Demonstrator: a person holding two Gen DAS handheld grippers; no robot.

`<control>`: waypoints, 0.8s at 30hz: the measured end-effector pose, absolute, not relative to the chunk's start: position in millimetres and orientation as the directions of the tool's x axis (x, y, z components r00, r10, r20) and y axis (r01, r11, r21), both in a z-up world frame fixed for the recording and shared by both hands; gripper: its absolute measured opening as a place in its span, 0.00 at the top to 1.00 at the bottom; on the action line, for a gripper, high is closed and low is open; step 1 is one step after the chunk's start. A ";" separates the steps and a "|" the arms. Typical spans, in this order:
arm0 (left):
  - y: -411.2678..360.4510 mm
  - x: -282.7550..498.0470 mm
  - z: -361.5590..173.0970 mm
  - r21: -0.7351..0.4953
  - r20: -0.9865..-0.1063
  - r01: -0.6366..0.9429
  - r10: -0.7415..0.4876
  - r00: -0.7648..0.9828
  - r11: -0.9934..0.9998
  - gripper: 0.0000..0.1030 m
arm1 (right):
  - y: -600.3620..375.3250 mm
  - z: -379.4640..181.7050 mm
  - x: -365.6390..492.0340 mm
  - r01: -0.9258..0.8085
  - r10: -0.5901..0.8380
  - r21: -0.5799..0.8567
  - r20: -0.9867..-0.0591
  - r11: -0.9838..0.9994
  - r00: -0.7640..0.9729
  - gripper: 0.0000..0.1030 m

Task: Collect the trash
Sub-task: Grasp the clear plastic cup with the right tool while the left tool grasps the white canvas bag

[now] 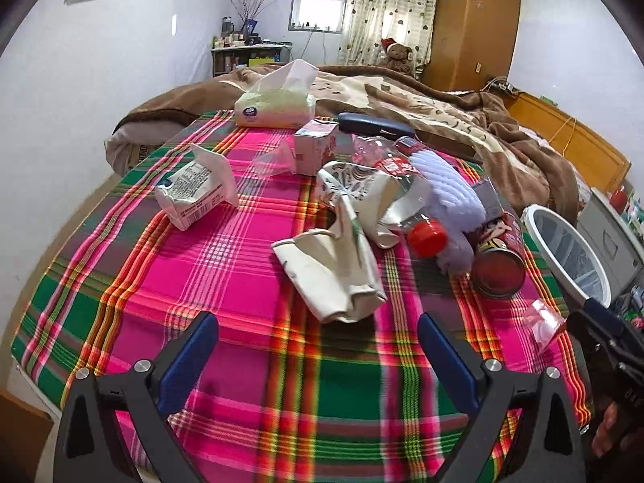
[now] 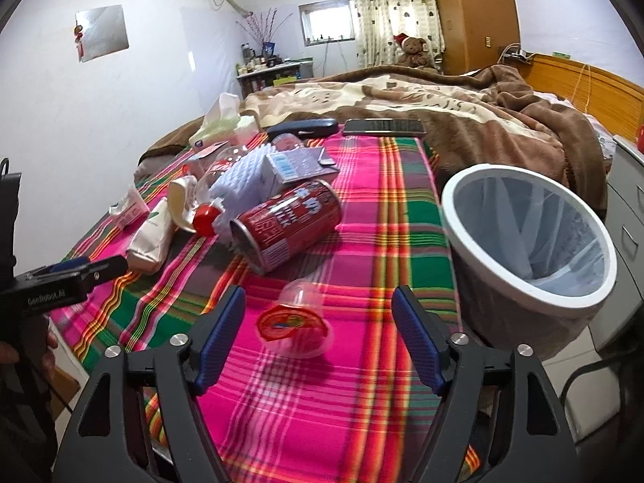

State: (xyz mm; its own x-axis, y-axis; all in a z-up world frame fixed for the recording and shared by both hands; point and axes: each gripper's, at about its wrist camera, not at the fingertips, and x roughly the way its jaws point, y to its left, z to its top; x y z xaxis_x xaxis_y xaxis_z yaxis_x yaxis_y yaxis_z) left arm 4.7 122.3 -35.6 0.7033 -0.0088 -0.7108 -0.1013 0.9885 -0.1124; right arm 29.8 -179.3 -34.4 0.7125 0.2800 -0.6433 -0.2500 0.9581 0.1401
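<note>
Lying on its side on a plaid tablecloth (image 2: 362, 209) of pink, green and red stripes, a small clear plastic jelly cup (image 2: 296, 322) is resting between the spread blue fingers of the right gripper (image 2: 318, 318), with neither pad touching it. Its rounded dome is pointing away toward the far wall, and its red printed foil lid is facing the camera, so its long axis is running front to back. Just beyond it, a red drink can (image 2: 285, 223) is lying on its side, open end toward the camera and body angling up to the right. Behind the can, a heap is sitting: white ridged foam netting (image 2: 241, 185), a crushed clear bottle with a red cap (image 2: 205, 217), a small carton (image 2: 294, 165) and crumpled cream paper cups (image 1: 338, 277). A round waste bin (image 2: 527, 290) with a white rim and a thin plastic liner is tilting at the cloth's right edge. The left gripper (image 1: 318, 346) is hovering over bare cloth just short of the cups, its jaws spread wide and empty. A soft tissue pack (image 1: 277, 108) is sitting at the far edge, against a brown fleece blanket (image 2: 463, 120) covering a bed in a white-walled bedroom.
</note>
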 end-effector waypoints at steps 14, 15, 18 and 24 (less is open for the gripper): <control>130.5 39.4 -46.4 -0.221 -0.730 -0.074 -0.115 0.674 0.973 0.18 | -163.6 -45.2 32.5 -0.249 0.269 0.130 -0.677 0.960 0.685 0.52; 130.6 42.1 -48.1 -0.230 -0.734 -0.073 -0.124 0.668 0.970 0.23 | -163.2 -46.2 32.3 -0.249 0.266 0.126 -0.680 0.960 0.683 0.53; 130.4 48.3 -50.7 -0.250 -0.737 -0.071 -0.143 0.661 0.965 0.26 | -163.5 -47.6 32.3 -0.244 0.262 0.125 -0.687 0.962 0.678 0.56; 128.0 55.9 -57.1 -0.281 -0.746 -0.070 -0.173 0.643 0.957 0.39 | -163.6 -48.4 31.5 -0.240 0.257 0.122 -0.687 0.963 0.680 0.56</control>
